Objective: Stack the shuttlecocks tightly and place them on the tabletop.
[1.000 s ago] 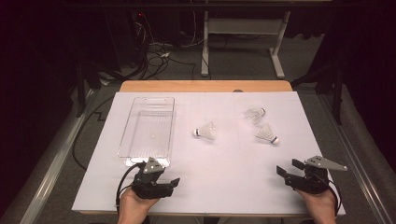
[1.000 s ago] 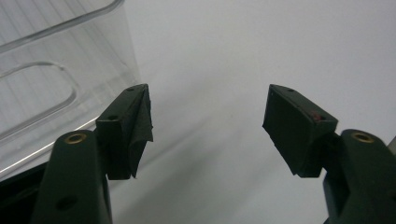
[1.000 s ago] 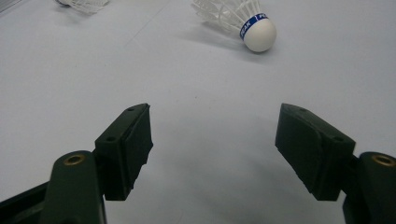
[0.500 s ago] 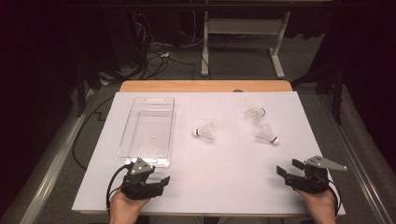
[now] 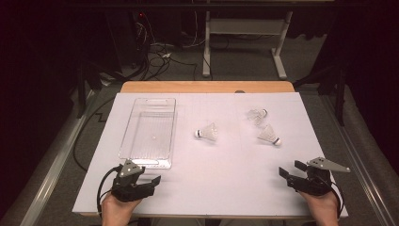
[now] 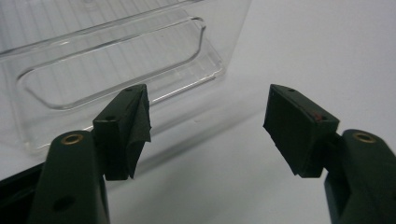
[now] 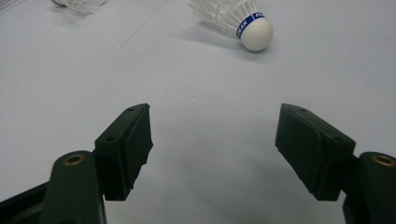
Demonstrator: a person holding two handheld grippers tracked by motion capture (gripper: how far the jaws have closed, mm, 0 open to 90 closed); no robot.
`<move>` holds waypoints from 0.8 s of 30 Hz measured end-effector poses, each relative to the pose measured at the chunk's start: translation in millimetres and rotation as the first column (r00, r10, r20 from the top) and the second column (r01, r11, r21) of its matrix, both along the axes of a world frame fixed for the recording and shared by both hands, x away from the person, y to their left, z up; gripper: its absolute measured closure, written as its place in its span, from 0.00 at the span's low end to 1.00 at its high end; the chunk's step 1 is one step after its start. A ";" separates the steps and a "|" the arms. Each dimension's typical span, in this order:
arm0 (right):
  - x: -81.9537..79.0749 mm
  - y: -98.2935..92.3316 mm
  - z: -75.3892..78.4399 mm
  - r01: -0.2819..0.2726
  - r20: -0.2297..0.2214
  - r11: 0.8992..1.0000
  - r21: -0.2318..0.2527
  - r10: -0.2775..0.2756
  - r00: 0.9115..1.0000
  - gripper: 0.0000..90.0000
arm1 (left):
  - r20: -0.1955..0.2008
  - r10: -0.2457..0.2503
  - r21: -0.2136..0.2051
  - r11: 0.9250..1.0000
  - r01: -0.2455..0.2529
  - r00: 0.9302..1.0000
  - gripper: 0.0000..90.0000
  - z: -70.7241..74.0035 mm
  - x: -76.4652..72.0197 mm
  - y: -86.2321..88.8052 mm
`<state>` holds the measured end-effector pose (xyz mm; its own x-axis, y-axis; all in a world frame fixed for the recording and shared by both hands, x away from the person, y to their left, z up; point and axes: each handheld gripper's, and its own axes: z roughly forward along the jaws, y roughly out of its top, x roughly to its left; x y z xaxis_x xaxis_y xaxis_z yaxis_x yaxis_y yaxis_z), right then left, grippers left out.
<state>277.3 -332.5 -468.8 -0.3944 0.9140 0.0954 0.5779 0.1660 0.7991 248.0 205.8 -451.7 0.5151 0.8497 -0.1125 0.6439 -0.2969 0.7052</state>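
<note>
Nearest, the left tongs (image 5: 149,180) and right tongs (image 5: 288,169) sit low at the front edge of the white bench (image 5: 226,179), both gaping wide and holding nothing. Just beyond the left tongs lies a clear plastic tray (image 5: 149,133). Farther off, three shuttlecocks lie on their sides: one mid-bench (image 5: 207,133), one ahead of the right tongs (image 5: 269,135), one behind it (image 5: 257,114).

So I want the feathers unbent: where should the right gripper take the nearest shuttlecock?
Probably by the cork, which faces the open right gripper. The shuttlecock lies on its side, skirt pointing away, so come from the near side, jaws either side of the cork.
</note>
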 end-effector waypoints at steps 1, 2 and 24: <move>0.0 0.1 0.0 0.000 -0.001 1.000 0.000 0.000 1.000 0.31 | 0.003 0.005 0.000 1.000 -0.005 1.000 0.36 0.0 -0.8 2.1; 0.1 0.2 -0.1 -0.001 -0.001 1.000 -0.001 0.001 1.000 0.31 | 0.003 0.010 0.000 1.000 -0.010 1.000 0.36 0.2 -1.7 4.3; 0.3 0.6 -0.5 0.005 -0.003 1.000 -0.005 -0.005 1.000 0.31 | 0.046 0.112 -0.052 0.993 -0.110 0.993 0.35 0.5 -7.0 35.9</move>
